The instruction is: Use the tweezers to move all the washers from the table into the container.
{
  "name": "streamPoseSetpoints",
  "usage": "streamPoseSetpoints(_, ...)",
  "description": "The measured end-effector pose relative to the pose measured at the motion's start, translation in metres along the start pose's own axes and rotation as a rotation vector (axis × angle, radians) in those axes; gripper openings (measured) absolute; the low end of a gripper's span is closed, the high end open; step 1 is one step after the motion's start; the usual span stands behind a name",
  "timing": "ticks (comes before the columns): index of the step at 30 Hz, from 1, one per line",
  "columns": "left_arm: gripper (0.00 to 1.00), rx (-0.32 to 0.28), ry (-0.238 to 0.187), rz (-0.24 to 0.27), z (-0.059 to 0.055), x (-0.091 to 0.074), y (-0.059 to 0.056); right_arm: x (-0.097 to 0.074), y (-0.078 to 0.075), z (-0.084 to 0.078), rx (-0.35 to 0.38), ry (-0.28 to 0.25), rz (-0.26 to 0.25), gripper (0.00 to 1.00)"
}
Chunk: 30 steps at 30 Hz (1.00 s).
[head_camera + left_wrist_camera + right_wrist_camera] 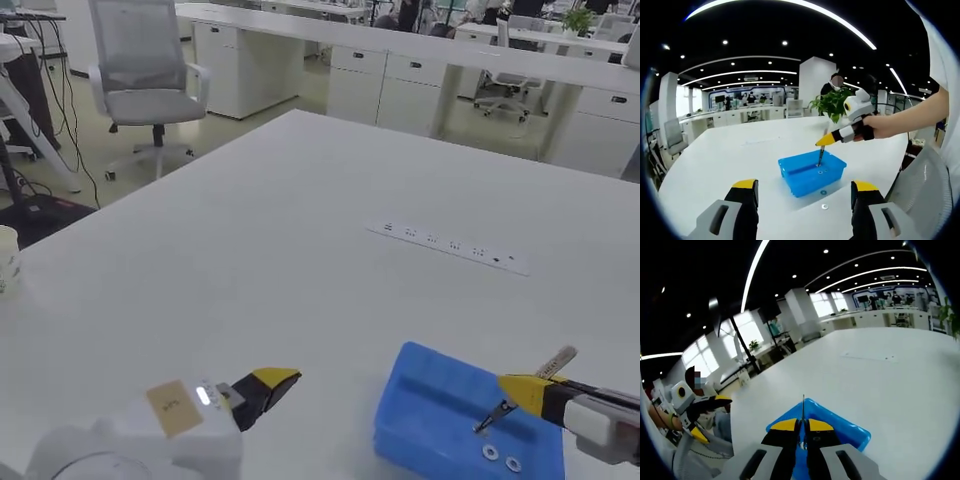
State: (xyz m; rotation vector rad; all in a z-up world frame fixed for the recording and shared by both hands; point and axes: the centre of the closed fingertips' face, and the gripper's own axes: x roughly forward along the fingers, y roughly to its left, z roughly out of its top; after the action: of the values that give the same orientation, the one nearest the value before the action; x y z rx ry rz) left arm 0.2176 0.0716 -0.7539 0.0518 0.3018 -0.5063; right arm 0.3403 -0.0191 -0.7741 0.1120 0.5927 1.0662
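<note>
R tool [520, 386] gripping tweezers [497, 413], apparently dipped in container [430, 400], label [173, 408] blurry

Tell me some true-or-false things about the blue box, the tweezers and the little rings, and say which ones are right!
1. The container is blue. True.
2. The left gripper holds the tweezers. False: the right gripper is shut on them, and the left gripper's jaws stand wide open with nothing between them.
3. Some washers already lie inside the container. True.
4. Every washer is in the container. False: at least one washer lies on the table just in front of it.
5. The tweezers' tips point down into the container. True.
</note>
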Motion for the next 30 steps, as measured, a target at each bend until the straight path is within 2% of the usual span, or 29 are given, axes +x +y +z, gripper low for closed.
streamPoseSetpoints(13, 0.76, -0.001, 0.005, 0.002, -0.001, 0.0, 0.0, 0.018, -0.01, -0.016, -0.01, 0.058, -0.01, 0.02)
streamPoseSetpoints(18, 0.76, 0.001, 0.01, 0.0, -0.002, 0.001, 0.0, 0.023, -0.016, -0.025, -0.026, 0.095, -0.017, 0.02)
streamPoseSetpoints(24, 0.76, 0.002, 0.018, 0.003, -0.003, 0.001, 0.001, 0.024, -0.021, -0.028, -0.033, 0.106, -0.027, 0.02)
streamPoseSetpoints(30, 0.76, 0.004, 0.023, 0.002, -0.004, 0.001, 0.001, 0.026, -0.019, -0.032, -0.066, 0.109, -0.033, 0.02)
